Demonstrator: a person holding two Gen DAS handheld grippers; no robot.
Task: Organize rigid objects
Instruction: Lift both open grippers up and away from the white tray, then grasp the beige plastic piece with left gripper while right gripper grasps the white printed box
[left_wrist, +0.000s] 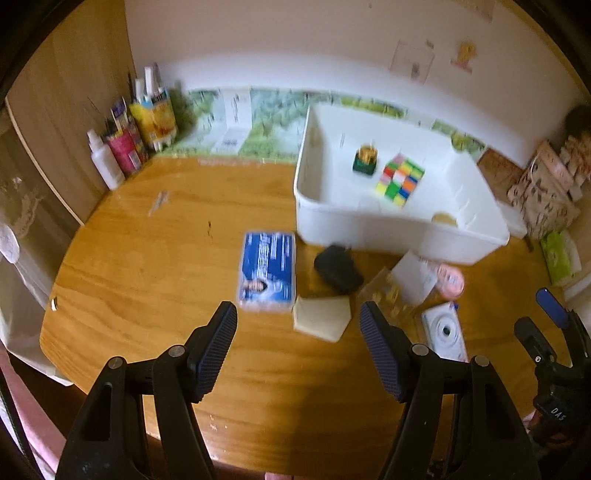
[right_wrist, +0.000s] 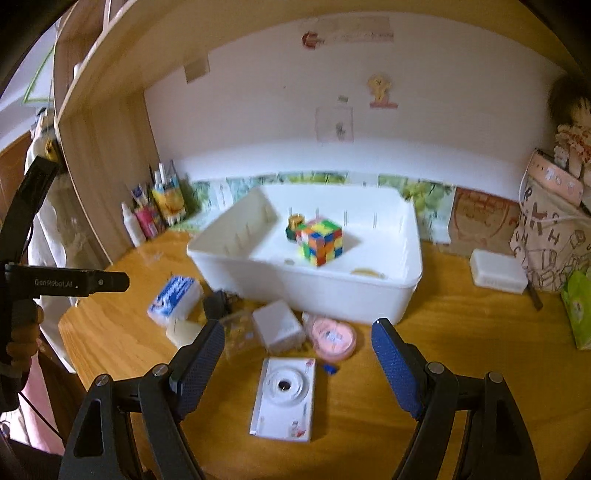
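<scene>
A white bin stands on the wooden desk and holds a colourful cube and a small green-and-yellow item. In front of it lie a blue-labelled box, a black object, a cream block, a clear case, a white adapter, a pink round tin and a white camera. My left gripper is open above the cream block. My right gripper is open over the camera.
Bottles and pen cups stand at the back left by a wooden side panel. A patterned bag, a green packet and a small white box sit at the right.
</scene>
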